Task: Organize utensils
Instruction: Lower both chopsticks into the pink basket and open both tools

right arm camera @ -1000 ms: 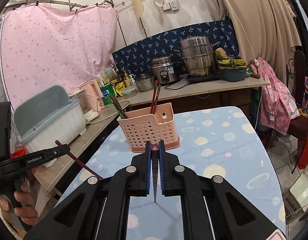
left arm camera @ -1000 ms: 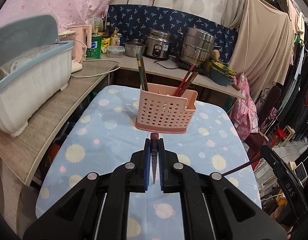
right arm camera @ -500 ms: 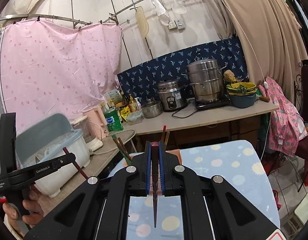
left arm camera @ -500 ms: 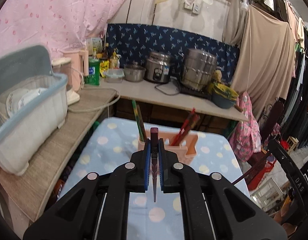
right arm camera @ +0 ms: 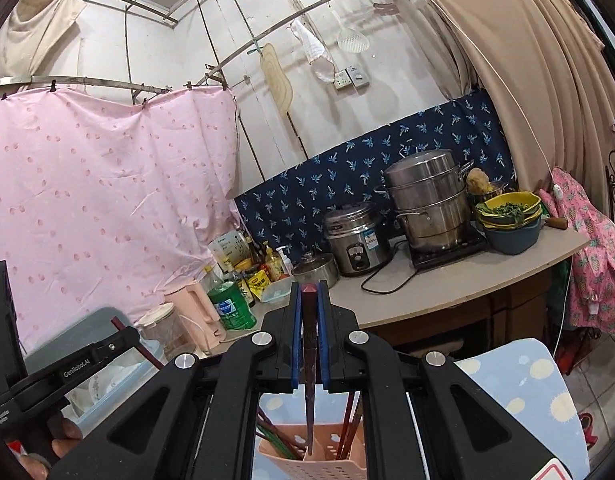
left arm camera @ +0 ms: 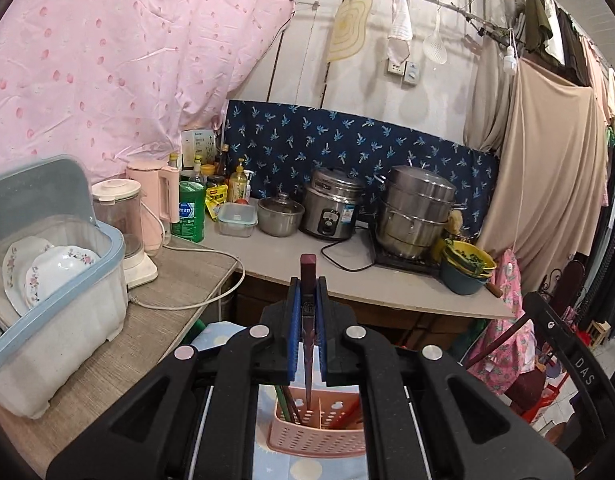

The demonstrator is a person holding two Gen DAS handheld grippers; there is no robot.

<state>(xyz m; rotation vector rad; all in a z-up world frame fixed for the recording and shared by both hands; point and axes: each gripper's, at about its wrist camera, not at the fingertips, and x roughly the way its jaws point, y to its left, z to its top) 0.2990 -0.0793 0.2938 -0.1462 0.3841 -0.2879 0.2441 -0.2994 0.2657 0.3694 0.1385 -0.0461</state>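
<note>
My left gripper (left arm camera: 307, 292) is shut on a dark red chopstick (left arm camera: 308, 344) held upright, its tip hanging just above the pink perforated utensil basket (left arm camera: 315, 436). My right gripper (right arm camera: 308, 300) is shut on another dark red chopstick (right arm camera: 309, 368), its tip over the same basket (right arm camera: 327, 460). The basket stands on the blue dotted table and holds several chopsticks (right arm camera: 275, 438) in its compartments. The other gripper shows at the edge of each view, the right one in the left wrist view (left arm camera: 563, 344) and the left one in the right wrist view (right arm camera: 67, 368).
A blue-rimmed dish rack (left arm camera: 55, 300) with plates sits on the wooden counter at left. A blender (left arm camera: 123, 232), kettle, bottles, rice cooker (left arm camera: 333, 210), steel steamer pot (left arm camera: 417, 212) and stacked bowls (left arm camera: 465, 270) line the back counter. The table (right arm camera: 527, 384) extends to the right.
Both grippers have risen and tilted up, each with its chopstick. The basket has dropped from mid view to below the fingers, with the chopstick tips now over it.
</note>
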